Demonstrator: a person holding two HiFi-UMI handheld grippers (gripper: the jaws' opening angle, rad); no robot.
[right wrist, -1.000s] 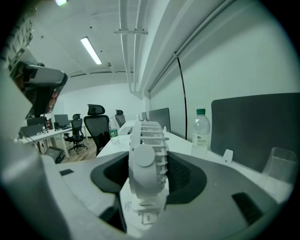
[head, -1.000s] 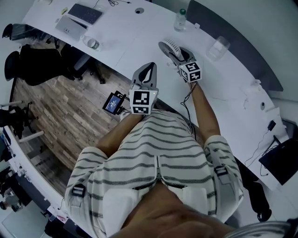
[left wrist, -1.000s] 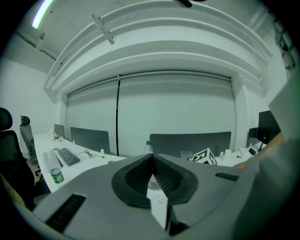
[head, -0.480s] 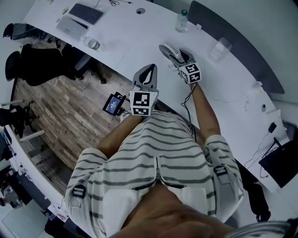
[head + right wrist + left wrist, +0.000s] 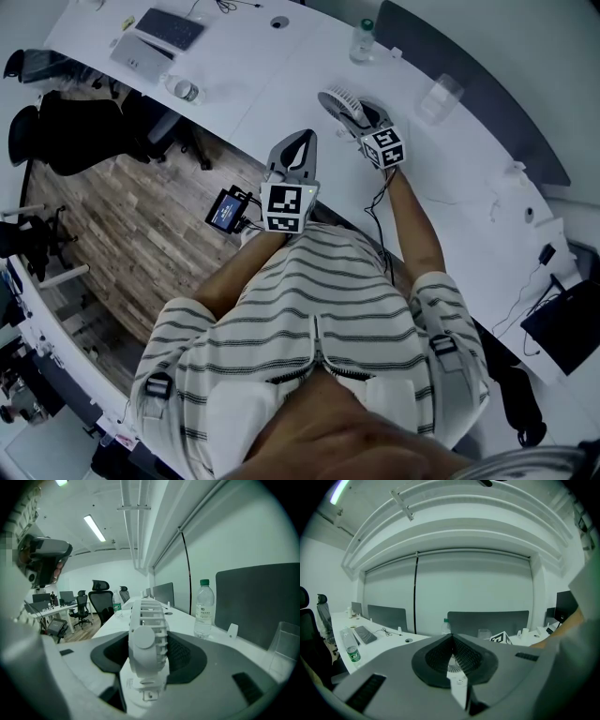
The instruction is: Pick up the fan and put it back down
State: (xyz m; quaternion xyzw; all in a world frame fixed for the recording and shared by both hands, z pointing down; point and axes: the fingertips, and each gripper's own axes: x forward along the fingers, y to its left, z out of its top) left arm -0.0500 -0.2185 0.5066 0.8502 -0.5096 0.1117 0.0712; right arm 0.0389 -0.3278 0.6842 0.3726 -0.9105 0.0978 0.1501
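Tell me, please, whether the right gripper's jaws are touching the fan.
Touching. The right gripper view shows the fan pinched upright between the jaws of the right gripper, with no gap on either side.

Between the right gripper's (image 5: pixel 149 637) dark, rough-textured pads (image 5: pixel 187 654), the small white slatted plastic fan (image 5: pixel 146 620) looks matt; the white desk (image 5: pixel 180 622) ahead is smooth.

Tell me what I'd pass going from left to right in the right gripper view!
small screen on a stand → tall black office chair → fan → water bottle → clear plastic stand
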